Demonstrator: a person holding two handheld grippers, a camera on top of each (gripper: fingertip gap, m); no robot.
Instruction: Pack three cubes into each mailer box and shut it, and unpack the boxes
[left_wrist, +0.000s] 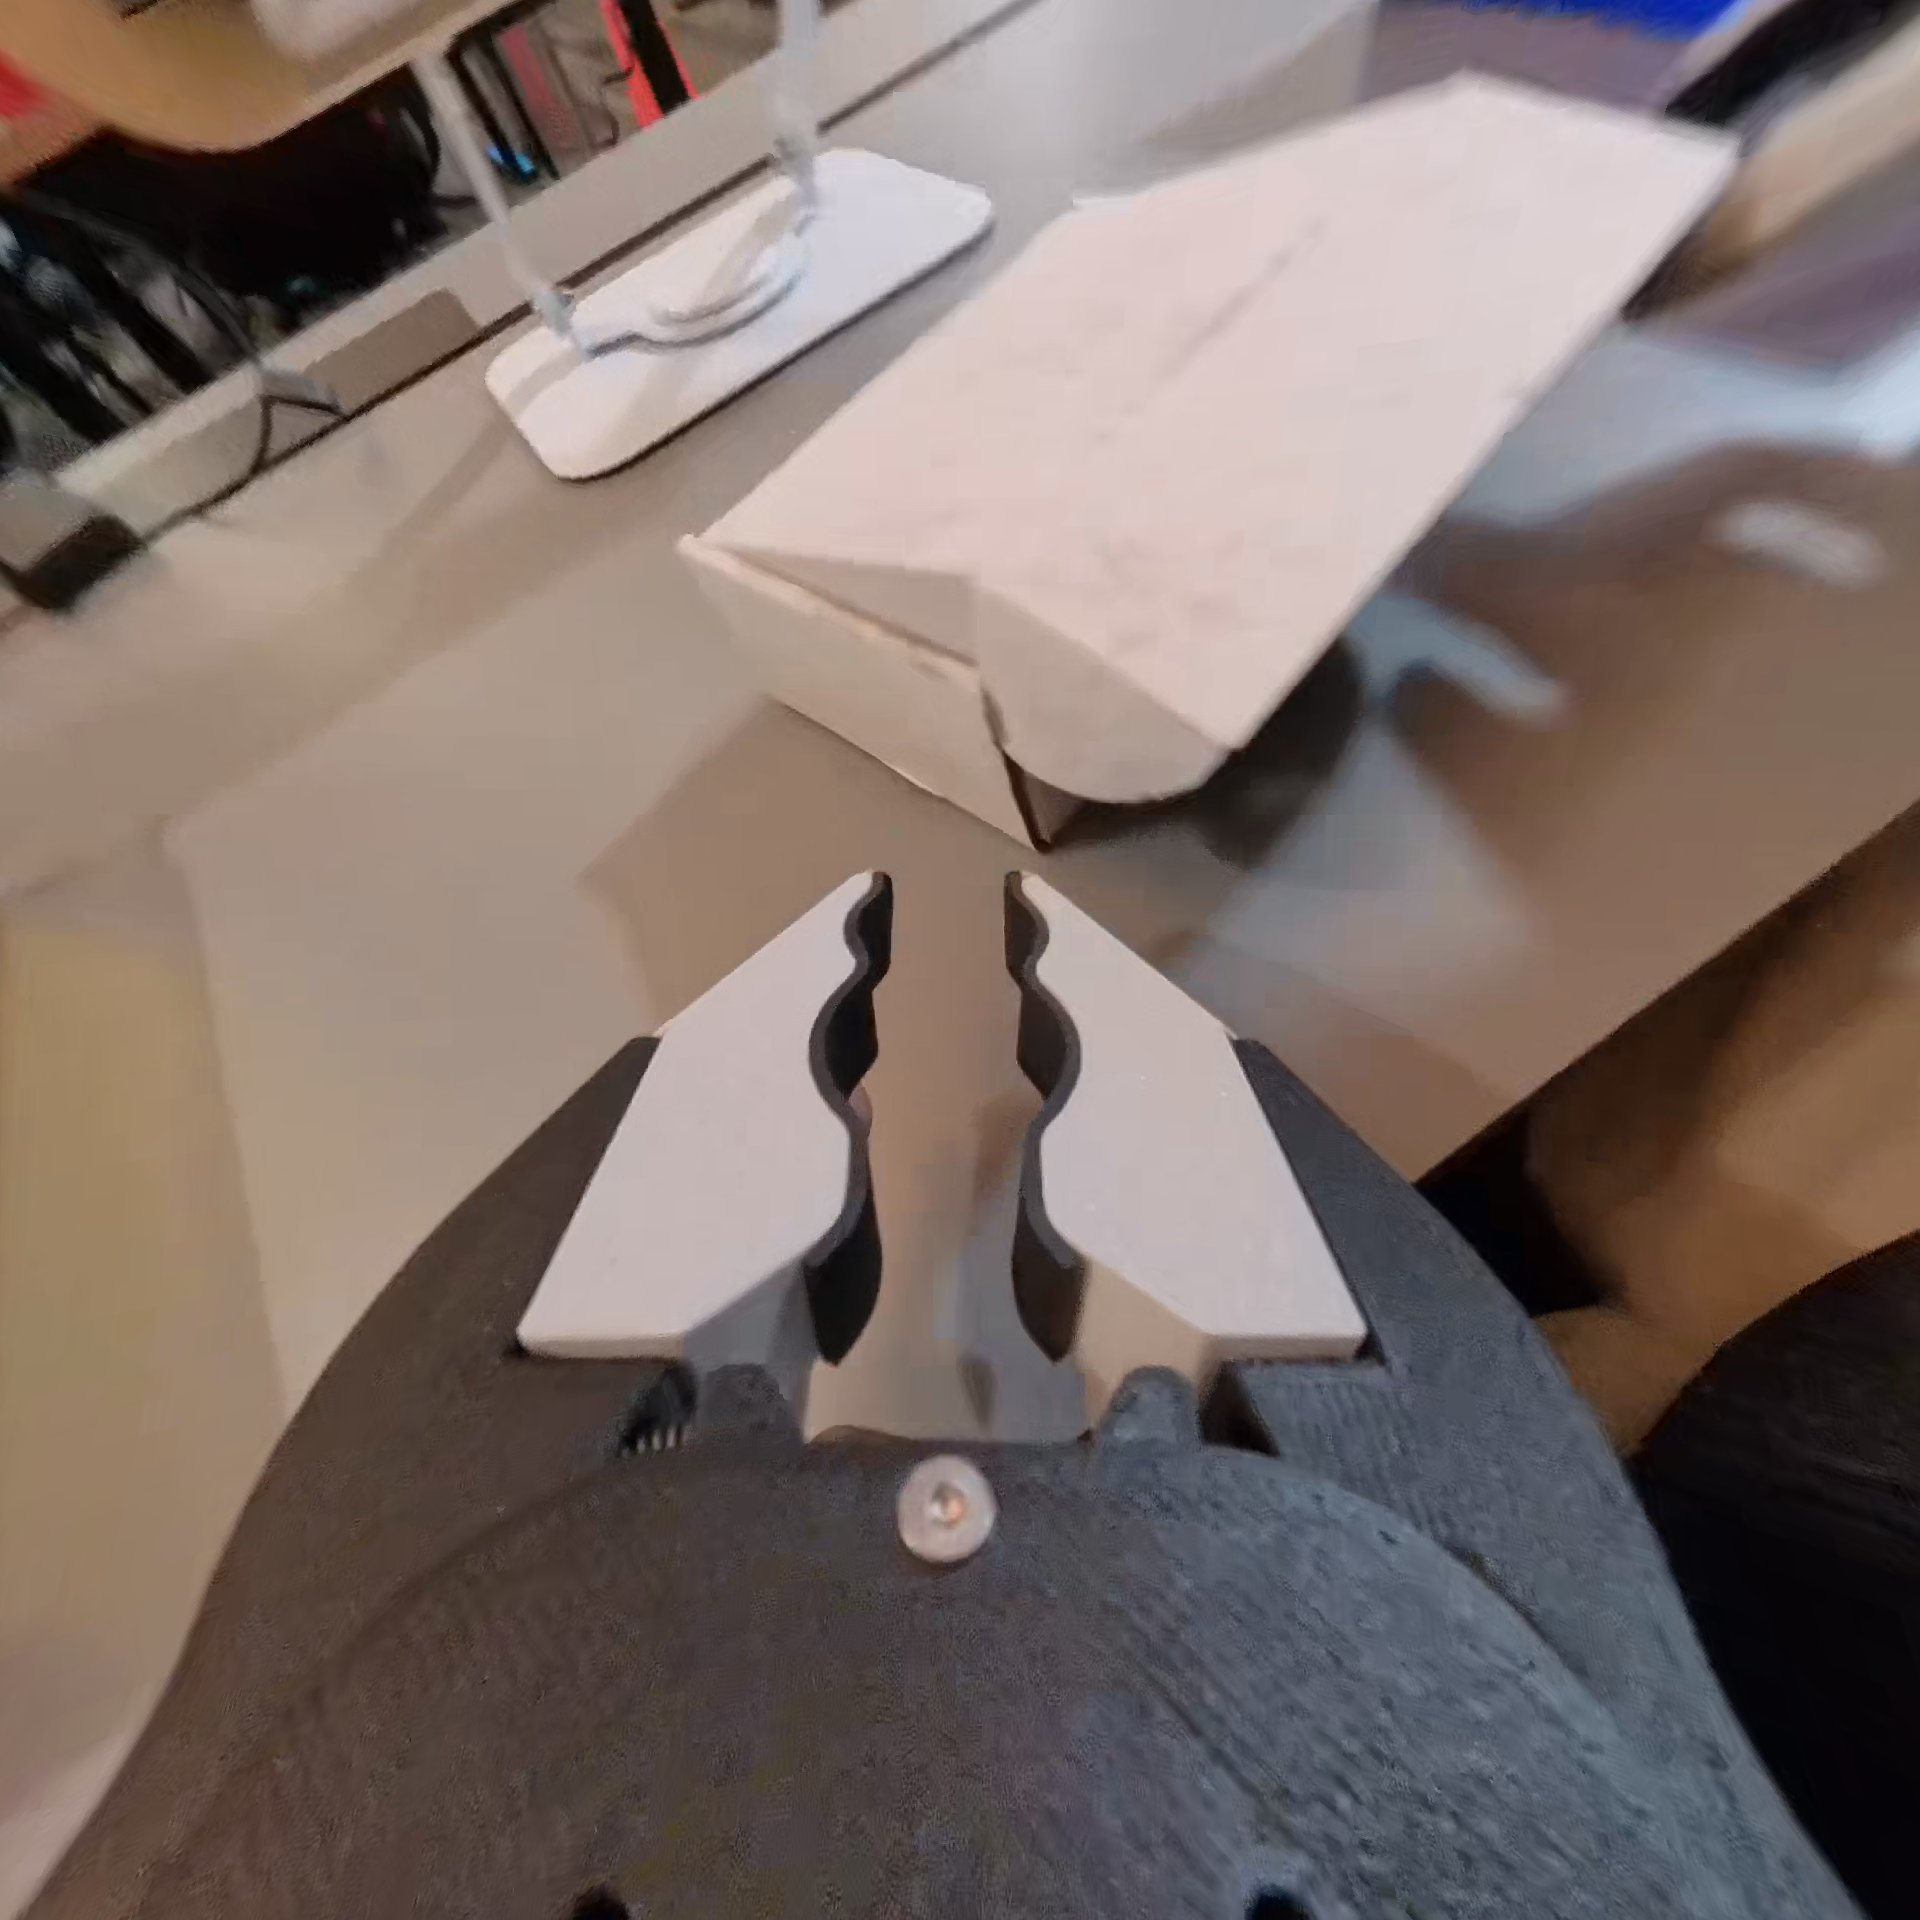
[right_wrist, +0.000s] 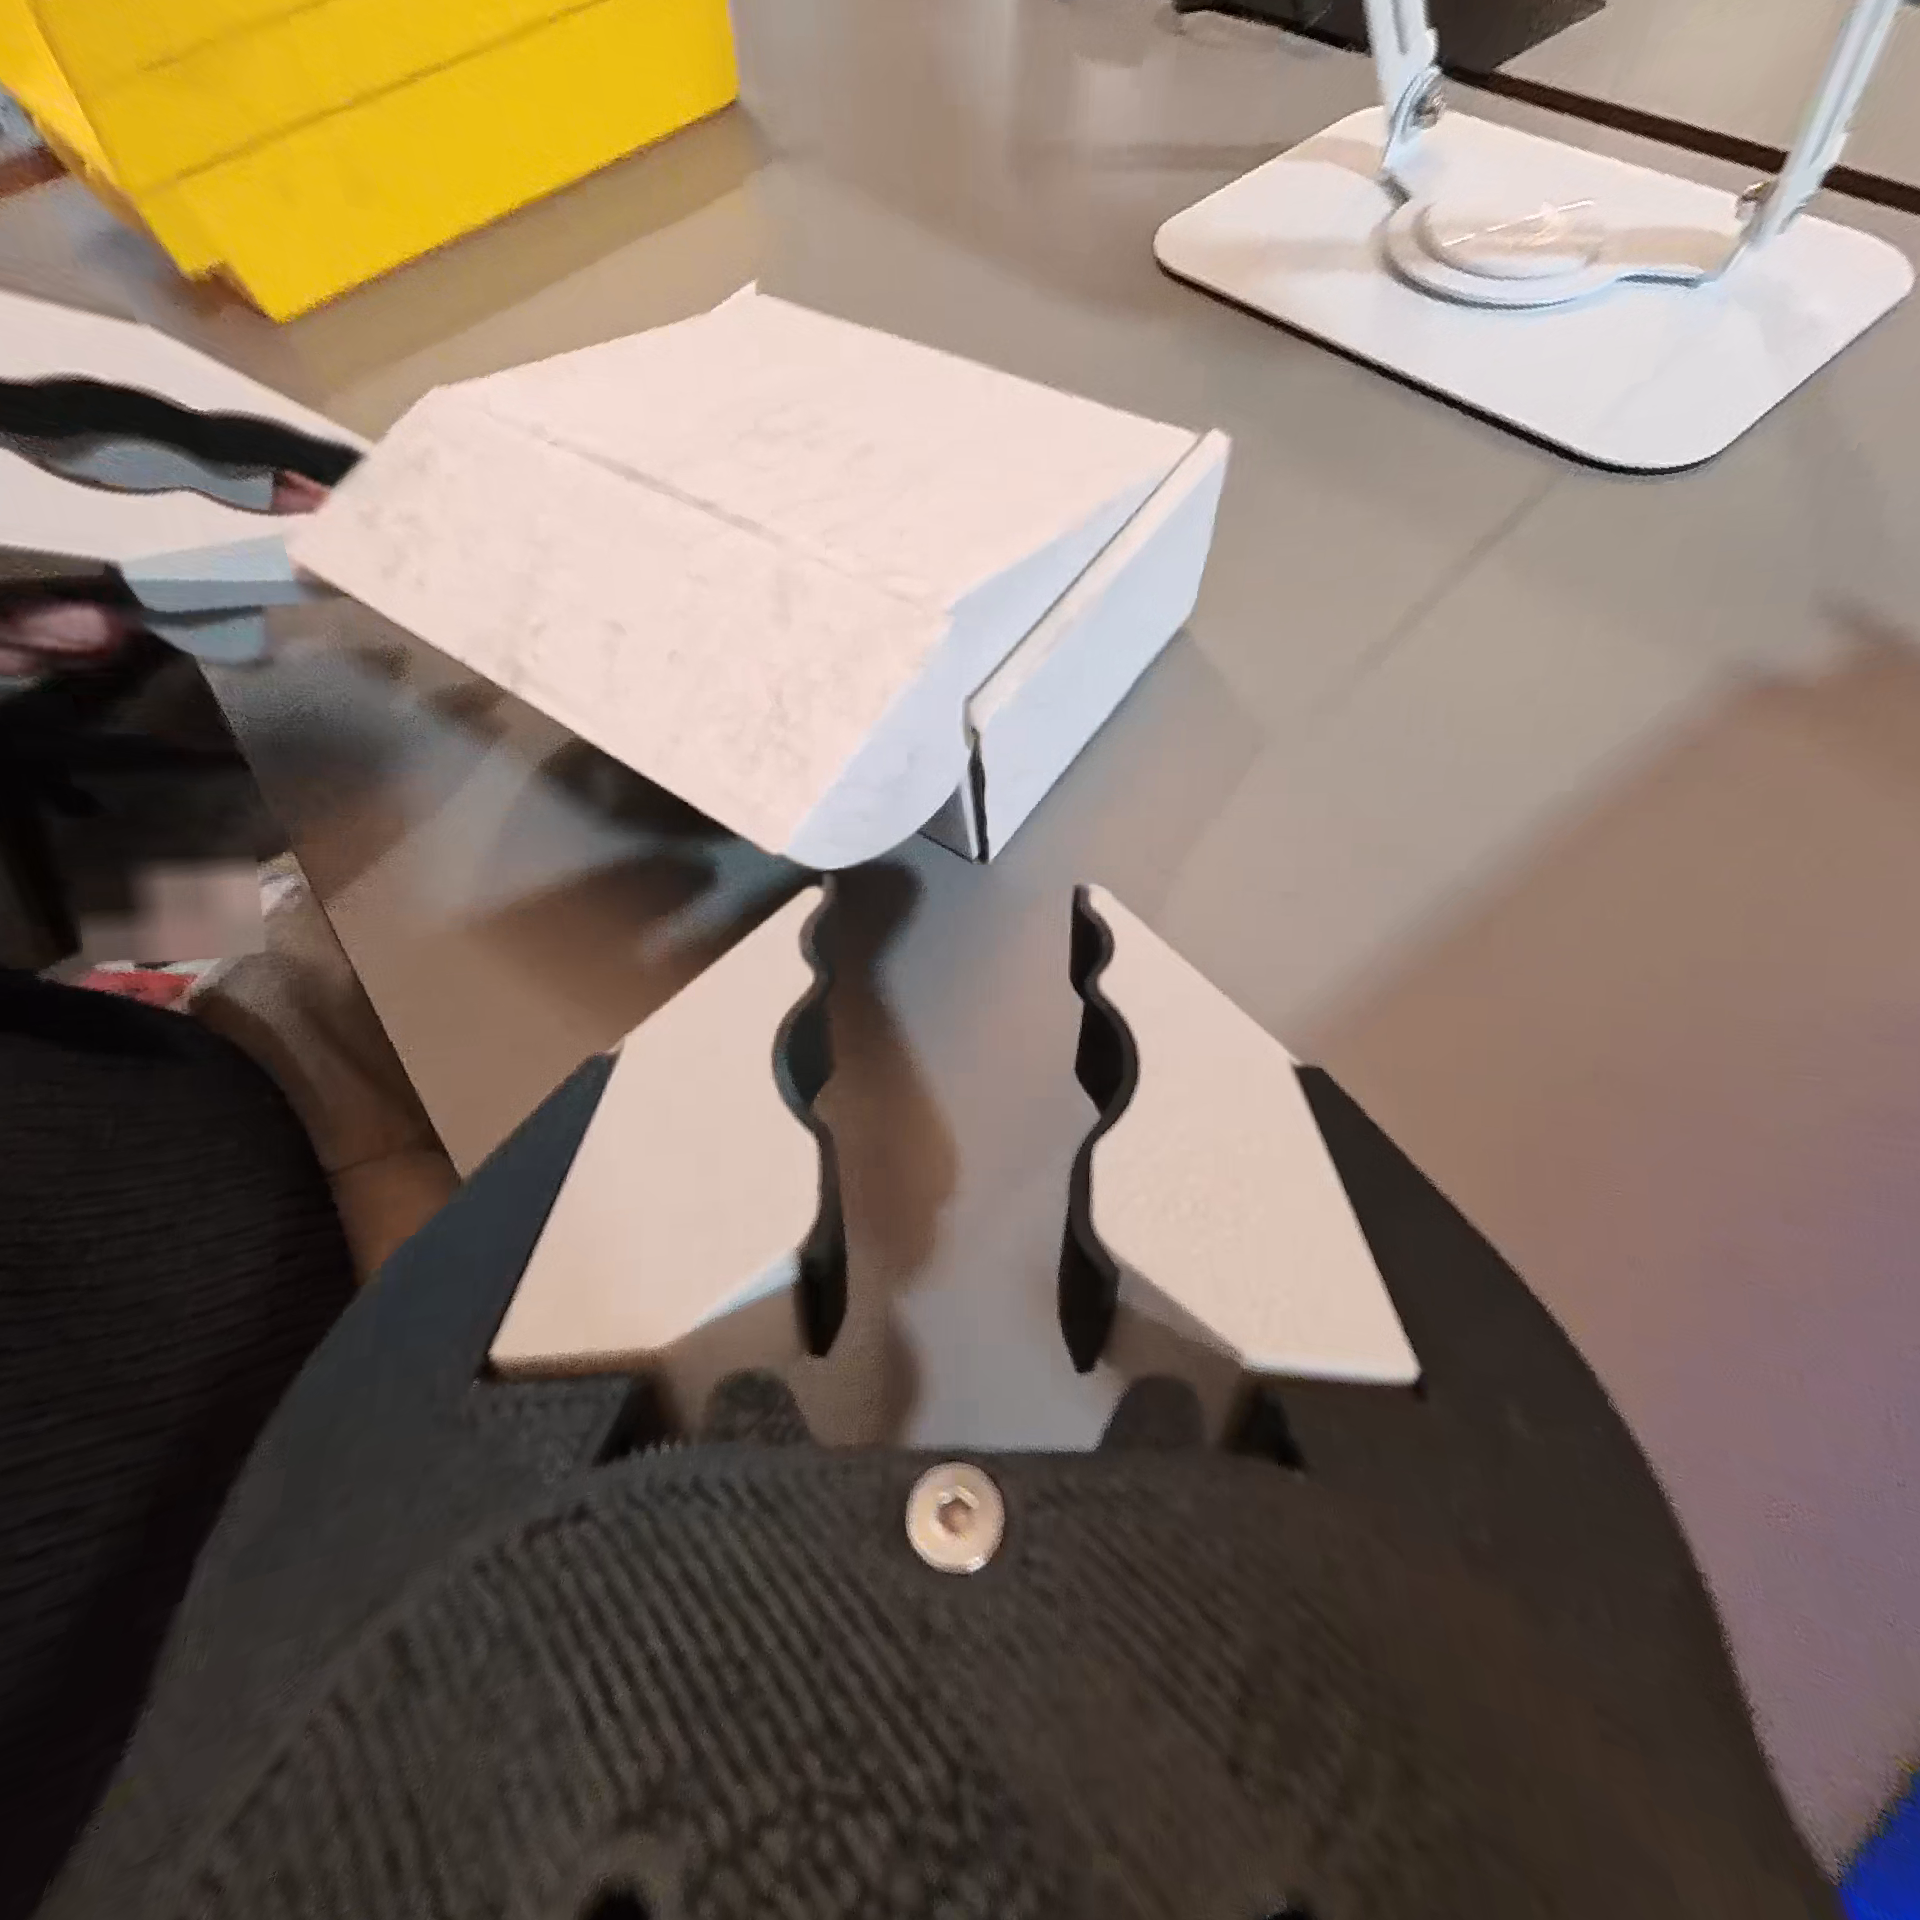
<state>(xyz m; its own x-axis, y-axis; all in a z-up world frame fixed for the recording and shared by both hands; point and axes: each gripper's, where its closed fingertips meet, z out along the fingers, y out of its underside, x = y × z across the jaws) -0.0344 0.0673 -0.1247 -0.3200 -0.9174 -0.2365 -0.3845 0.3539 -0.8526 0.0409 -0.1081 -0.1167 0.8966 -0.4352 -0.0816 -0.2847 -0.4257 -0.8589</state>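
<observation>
Here the white mailer box (right_wrist: 790, 582) sits on the grey table (right_wrist: 1455, 831), its lid lowered but its front flap jutting out untucked. Both grippers, left (left_wrist: 948, 883) and right (right_wrist: 951, 899), hover just short of it, jaws parted and empty. A white stand base (right_wrist: 1538, 301) lies beyond, with yellow boxes (right_wrist: 395, 135) further off.

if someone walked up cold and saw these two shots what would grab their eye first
The white mailer box mid-table, its front flap jutting out untucked toward the cameras. Both grippers frame it from close by: the right gripper open and empty just short of the flap's corner, the left gripper also empty with a narrower gap. Behind, the bright yellow boxes at far left and a white stand base at far right catch the eye.
</observation>
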